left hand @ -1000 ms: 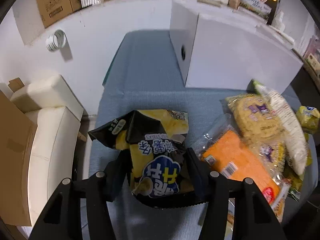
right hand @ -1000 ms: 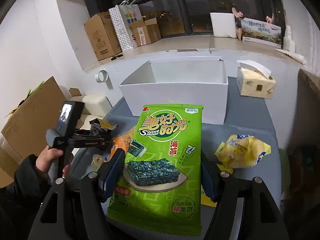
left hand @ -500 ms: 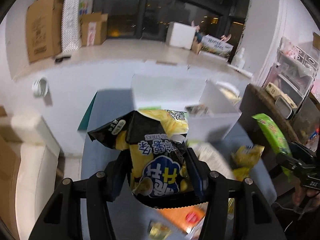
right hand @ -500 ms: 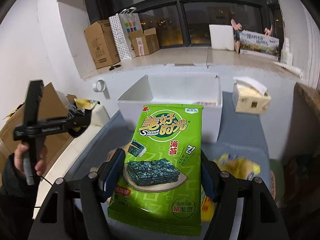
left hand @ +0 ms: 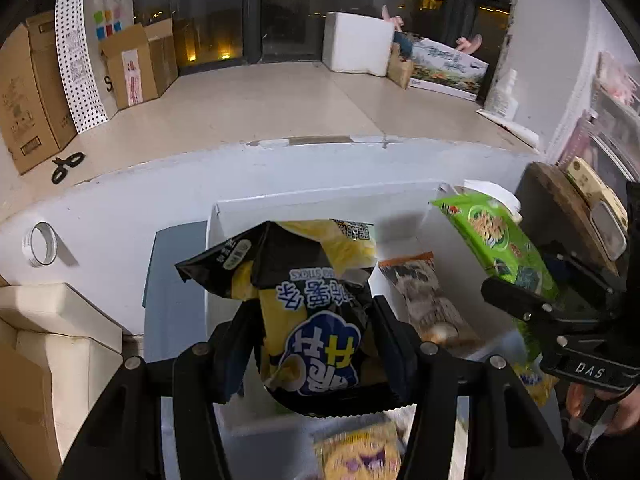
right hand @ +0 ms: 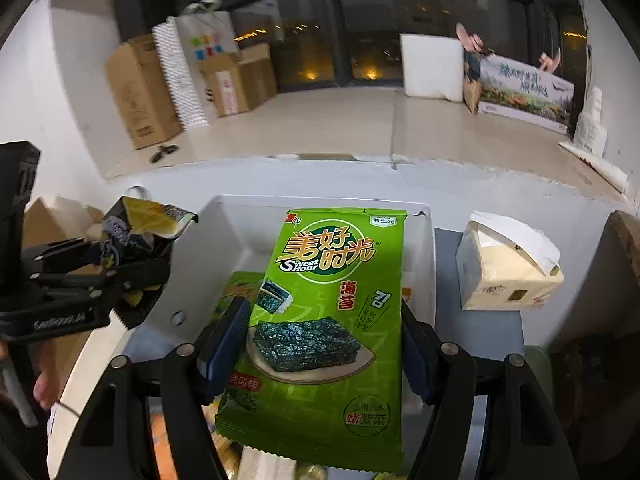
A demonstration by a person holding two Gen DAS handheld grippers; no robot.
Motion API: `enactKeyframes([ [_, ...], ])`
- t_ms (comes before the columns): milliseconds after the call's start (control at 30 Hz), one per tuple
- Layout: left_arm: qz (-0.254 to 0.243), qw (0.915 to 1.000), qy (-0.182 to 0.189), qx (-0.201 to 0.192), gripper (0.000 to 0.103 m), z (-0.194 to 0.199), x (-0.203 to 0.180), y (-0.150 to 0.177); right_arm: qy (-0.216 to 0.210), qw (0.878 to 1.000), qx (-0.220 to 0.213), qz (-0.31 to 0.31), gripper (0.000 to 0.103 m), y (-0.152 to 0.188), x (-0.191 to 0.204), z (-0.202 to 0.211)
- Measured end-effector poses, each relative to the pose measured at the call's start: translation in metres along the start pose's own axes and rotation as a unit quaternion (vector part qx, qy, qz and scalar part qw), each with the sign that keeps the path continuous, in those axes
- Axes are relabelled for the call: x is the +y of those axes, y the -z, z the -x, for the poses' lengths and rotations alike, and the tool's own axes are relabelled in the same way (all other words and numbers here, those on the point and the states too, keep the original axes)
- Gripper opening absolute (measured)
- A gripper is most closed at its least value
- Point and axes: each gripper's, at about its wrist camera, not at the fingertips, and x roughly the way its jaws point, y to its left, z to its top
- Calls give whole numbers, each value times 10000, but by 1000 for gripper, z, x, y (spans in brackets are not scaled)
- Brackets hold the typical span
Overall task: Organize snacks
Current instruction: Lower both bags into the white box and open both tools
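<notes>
My left gripper (left hand: 312,340) is shut on a black and yellow potato stick bag (left hand: 304,304), held above the near side of the white box (left hand: 320,204). My right gripper (right hand: 320,344) is shut on a green seaweed snack pack (right hand: 332,304), held over the same white box (right hand: 224,216). Each gripper shows in the other view: the right one (left hand: 516,300) with the green pack (left hand: 492,240), the left one (right hand: 132,264) with the bag (right hand: 148,220). Inside the box lie an orange-topped snack pack (left hand: 428,296) and a green pack (right hand: 240,288).
A tissue box (right hand: 508,268) stands right of the white box on the grey table (right hand: 480,324). A yellow snack pack (left hand: 360,456) lies below the left gripper. A tape roll (left hand: 40,244) hangs on the white wall. Scissors (left hand: 66,166) and cardboard boxes (left hand: 32,92) sit on the ledge behind.
Both grippers have moved forward over the white box with their snacks still held. The left gripper has swung from the table up to face the box.
</notes>
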Motion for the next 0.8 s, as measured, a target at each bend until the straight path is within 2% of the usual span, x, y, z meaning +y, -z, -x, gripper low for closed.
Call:
enactKeyframes([
  [100, -144, 9998, -141, 84, 66, -14, 0, -2, -72, 9997, 138, -194, 74, -5, -10, -20],
  [133, -165, 9996, -138, 172, 77, -17, 0, -1, -55, 9996, 223, -171, 76, -7, -11, -26],
  [167, -131, 9997, -106, 193, 94, -18, 3, -1, -53, 9994, 294, -161, 78, -7, -12, -30],
  [200, -86, 9999, -66, 129, 102, -15, 7, 1, -54, 9990, 415, -161, 89, -8, -13, -36],
  [233, -40, 10000, 40, 32, 103, -11, 11, 3, 16, 9987, 486, -146, 97, -7, -14, -39],
  [300, 42, 9999, 112, -14, 103, -6, 17, 4, 136, 9996, 230, -130, 103, -4, -17, -33],
  [433, -6, 9999, -25, -110, 103, 2, 20, 8, -50, 9995, 294, -87, 103, 5, -19, -27],
  [500, -60, 9998, -82, -153, 103, 7, 19, 10, -25, 9999, 147, -40, 103, 7, -17, -20],
  [600, -107, 9998, 51, -135, 103, 17, 16, 13, -56, 10000, 45, -16, 103, 7, -14, -12],
  [800, -632, 9971, 0, -423, 103, 73, 1, 39, -339, 9992, -195, -34, 103, 11, -3, 19],
])
